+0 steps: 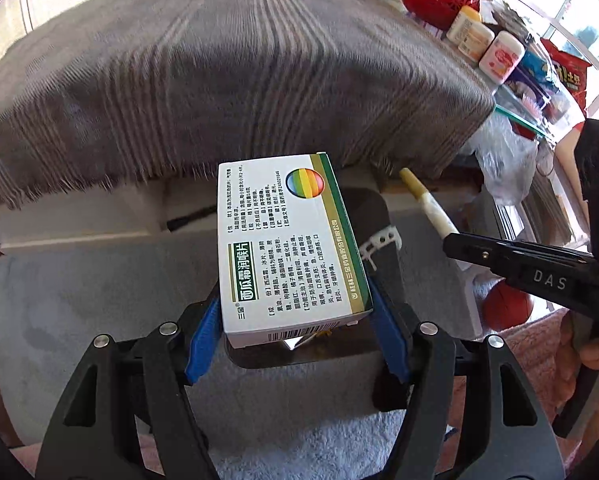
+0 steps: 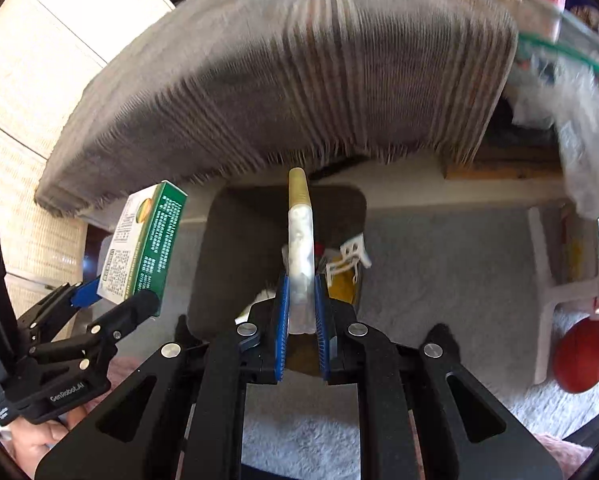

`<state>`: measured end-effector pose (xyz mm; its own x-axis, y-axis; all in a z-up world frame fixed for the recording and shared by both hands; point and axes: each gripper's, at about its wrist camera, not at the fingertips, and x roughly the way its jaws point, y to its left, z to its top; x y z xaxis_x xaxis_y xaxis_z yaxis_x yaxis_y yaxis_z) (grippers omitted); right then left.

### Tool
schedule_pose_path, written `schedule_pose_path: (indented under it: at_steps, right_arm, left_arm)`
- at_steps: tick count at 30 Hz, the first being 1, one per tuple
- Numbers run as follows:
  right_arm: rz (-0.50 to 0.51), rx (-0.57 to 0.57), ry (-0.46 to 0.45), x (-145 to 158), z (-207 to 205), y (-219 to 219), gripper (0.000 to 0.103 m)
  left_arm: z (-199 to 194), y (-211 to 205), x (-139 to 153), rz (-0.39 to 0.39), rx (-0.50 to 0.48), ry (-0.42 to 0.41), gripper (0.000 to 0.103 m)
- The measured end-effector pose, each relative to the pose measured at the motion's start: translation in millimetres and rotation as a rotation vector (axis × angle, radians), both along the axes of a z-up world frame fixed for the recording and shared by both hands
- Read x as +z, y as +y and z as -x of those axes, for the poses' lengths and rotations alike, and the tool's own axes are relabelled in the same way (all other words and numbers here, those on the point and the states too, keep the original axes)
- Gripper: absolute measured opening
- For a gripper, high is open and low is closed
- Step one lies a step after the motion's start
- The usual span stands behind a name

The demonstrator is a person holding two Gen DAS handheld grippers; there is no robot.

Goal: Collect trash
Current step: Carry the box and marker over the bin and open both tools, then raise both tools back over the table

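Note:
My left gripper [image 1: 295,312] is shut on a white and green medicine box [image 1: 291,244] and holds it above a dark bin [image 1: 373,216] on the floor. The box also shows at the left of the right wrist view [image 2: 143,244]. My right gripper [image 2: 299,300] is shut on a white stick with a gold tip [image 2: 299,240], held over the same dark bin [image 2: 235,252]. The stick shows in the left wrist view [image 1: 423,204], right of the box. The bin holds a white plastic piece [image 2: 349,258] and yellow trash [image 2: 341,286].
A table under a grey striped cloth [image 1: 227,80] stands just beyond the bin. Jars [image 1: 499,56] and snack bags [image 1: 571,72] crowd a glass table at the right. A grey rug [image 2: 451,272] covers the floor, with a red ball [image 2: 583,360] and a white chair base [image 2: 555,276] on the right.

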<state>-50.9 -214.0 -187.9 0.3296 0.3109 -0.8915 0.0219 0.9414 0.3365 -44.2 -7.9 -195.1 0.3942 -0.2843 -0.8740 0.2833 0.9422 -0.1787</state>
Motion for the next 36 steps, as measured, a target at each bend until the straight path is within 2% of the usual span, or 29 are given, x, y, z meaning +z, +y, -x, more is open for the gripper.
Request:
schedule_pose_path:
  at_steps: [4, 14, 18, 20, 22, 31, 36]
  right_arm:
    - [-0.010, -0.013, 0.048, -25.4, -6.1, -1.4, 0.014]
    - [0.069, -0.034, 0.074, -40.3, -18.8, 4.7, 0.017]
    - [0.067, -0.038, 0.064, -38.4, -21.3, 5.4, 0.018]
    - [0.063, -0.037, 0.062, -37.3, -21.6, 4.9, 0.025]
    - [0.058, -0.042, 0.054, -35.1, -21.4, 5.1, 0.057]
    - [0.050, -0.059, 0.009, -11.3, -29.5, -5.5, 0.060]
    - [0.071, -0.054, -0.030, 18.1, -39.4, -6.6, 0.060]
  left_arm:
    - [-4.8, -3.3, -21.9, 0.005, -0.008, 0.033, 0.064]
    - [-15.8, -12.2, -50.5, -0.025, -0.033, 0.108, 0.066]
    - [-18.9, -14.3, -50.9, -0.030, -0.027, 0.108, 0.078]
    - [-19.3, -15.2, -49.3, -0.031, -0.028, 0.104, 0.081]
    - [-19.8, -15.8, -47.2, -0.028, -0.030, 0.100, 0.084]
    - [-22.4, -0.3, -27.4, -0.033, -0.013, 0.073, 0.088]
    - [-33.8, 10.2, -10.3, -0.016, 0.016, 0.067, 0.088]
